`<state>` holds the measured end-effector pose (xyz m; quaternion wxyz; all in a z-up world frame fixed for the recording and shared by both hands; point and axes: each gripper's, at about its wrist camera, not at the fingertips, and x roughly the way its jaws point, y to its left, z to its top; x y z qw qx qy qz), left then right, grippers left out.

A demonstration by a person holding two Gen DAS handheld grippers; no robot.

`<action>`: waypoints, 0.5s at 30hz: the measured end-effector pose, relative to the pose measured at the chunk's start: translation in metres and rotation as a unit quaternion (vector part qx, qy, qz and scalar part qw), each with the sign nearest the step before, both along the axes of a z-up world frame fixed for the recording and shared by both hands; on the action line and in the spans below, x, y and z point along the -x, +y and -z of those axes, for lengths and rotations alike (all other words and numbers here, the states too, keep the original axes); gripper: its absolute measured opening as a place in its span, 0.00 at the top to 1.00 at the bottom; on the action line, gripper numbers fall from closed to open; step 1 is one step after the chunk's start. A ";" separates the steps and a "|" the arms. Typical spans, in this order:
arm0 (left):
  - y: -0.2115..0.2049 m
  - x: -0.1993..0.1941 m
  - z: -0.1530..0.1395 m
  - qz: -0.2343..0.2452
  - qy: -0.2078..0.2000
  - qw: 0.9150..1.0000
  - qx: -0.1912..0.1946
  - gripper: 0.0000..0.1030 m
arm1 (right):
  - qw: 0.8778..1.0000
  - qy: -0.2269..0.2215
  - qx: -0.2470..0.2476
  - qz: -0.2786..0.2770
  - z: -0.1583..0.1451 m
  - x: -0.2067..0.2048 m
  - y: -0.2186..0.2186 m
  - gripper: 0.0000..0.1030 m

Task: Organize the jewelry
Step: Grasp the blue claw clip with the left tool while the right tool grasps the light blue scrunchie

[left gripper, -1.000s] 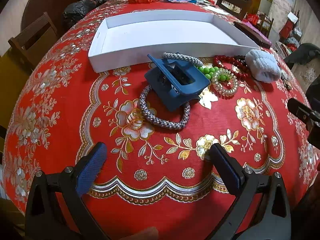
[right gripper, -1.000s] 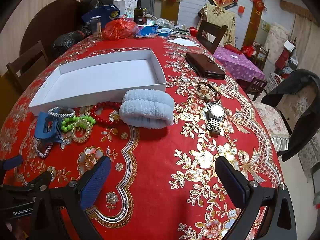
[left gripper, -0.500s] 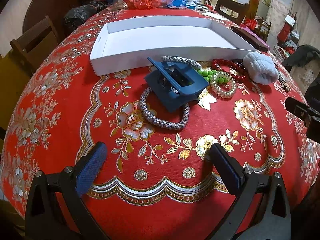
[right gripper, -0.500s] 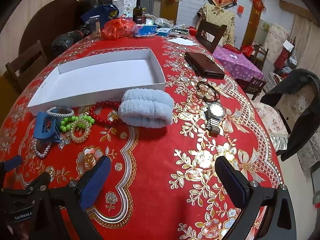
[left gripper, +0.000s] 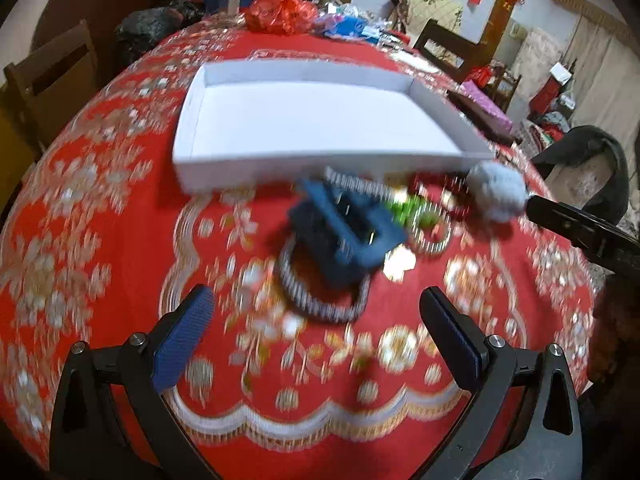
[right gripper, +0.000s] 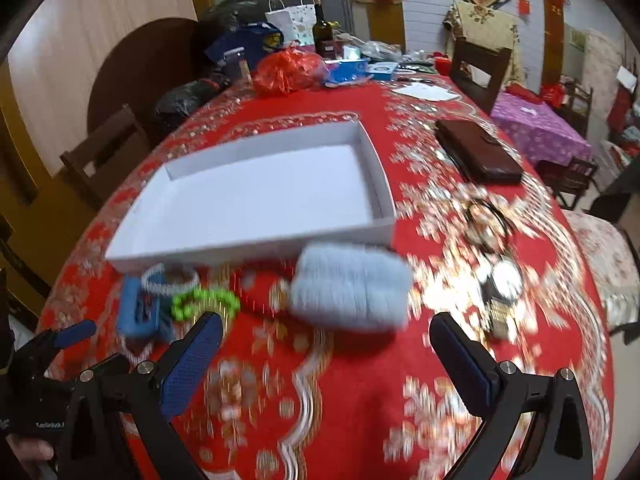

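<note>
Both cameras have swung forward and blur with motion since half a second ago. Left gripper (left gripper: 316, 316) is spread wide and empty, just short of the blue hair clip (left gripper: 344, 232) lying on a grey braided band (left gripper: 320, 304). Right gripper (right gripper: 326, 344), equally wide and empty, faces the pale blue scrunchie (right gripper: 350, 286). All the jewelry lies on the desk (left gripper: 100, 240) just before the empty white tray (left gripper: 320, 120) — best to slow down, centre the clip between the fingers, then close.
</note>
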<state>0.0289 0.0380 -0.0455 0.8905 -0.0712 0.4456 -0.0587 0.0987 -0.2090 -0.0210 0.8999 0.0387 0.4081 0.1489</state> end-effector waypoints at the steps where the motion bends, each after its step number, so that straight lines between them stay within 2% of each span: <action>1: -0.002 -0.006 -0.003 0.008 -0.007 1.000 0.003 0.00 | 1.000 0.001 -0.011 -0.005 0.001 -0.008 -0.001 0.00; 5: -0.010 -0.025 -0.004 0.022 -0.007 1.000 0.007 0.02 | 0.999 0.017 -0.037 -0.005 0.015 -0.028 -0.001 0.00; 7: -0.012 -0.032 -0.001 0.021 0.003 1.000 0.010 0.21 | 0.999 0.019 -0.040 -0.002 0.019 -0.032 0.002 0.02; 9: -0.012 -0.035 0.002 0.022 0.008 0.999 0.024 0.32 | 1.000 0.014 -0.020 -0.001 0.023 -0.035 0.006 0.06; 10: -0.012 -0.033 0.001 0.026 0.005 0.999 0.036 0.44 | 1.000 0.014 -0.014 -0.001 0.024 -0.035 0.007 0.11; 11: -0.013 -0.031 -0.001 0.029 0.000 0.999 0.038 0.44 | 1.000 0.015 -0.005 -0.003 0.027 -0.035 0.009 0.27; 12: -0.014 -0.029 -0.002 0.027 -0.006 0.999 0.029 0.58 | 1.000 0.019 0.005 -0.003 0.028 -0.035 0.010 0.37; 13: -0.014 -0.027 -0.005 0.024 -0.010 0.999 0.021 0.70 | 1.000 0.017 0.007 -0.002 0.029 -0.033 0.008 0.39; 14: -0.014 -0.027 -0.007 0.027 -0.012 0.999 0.027 0.74 | 1.000 0.009 0.003 -0.003 0.028 -0.030 0.007 0.48; 15: -0.012 -0.025 -0.009 0.035 -0.012 0.999 0.038 0.84 | 1.000 0.006 0.000 -0.005 0.027 -0.028 0.006 0.55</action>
